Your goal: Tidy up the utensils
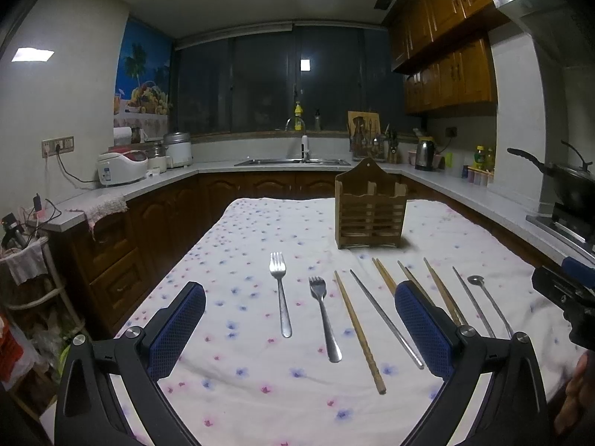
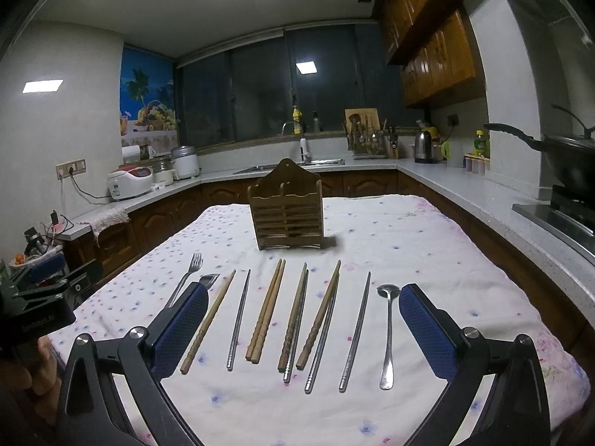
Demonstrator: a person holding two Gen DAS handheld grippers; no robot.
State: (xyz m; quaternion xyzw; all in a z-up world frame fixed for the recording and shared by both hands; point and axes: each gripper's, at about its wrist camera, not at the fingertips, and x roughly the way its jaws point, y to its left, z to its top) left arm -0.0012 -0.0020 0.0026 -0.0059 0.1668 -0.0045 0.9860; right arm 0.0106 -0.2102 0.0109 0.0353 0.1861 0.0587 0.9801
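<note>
Utensils (image 2: 297, 319) flat on cloth (image 2: 409, 230), beyond spread fingers (image 2: 427, 330).

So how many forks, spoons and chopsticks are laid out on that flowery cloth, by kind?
Forks: 2
Spoon: 1
Wooden chopsticks: 5
Metal chopsticks: 4
Total: 12 utensils, all lying on the tablecloth in front of the wooden holder. Some chopsticks overlap, so the split is my best reading.
</note>
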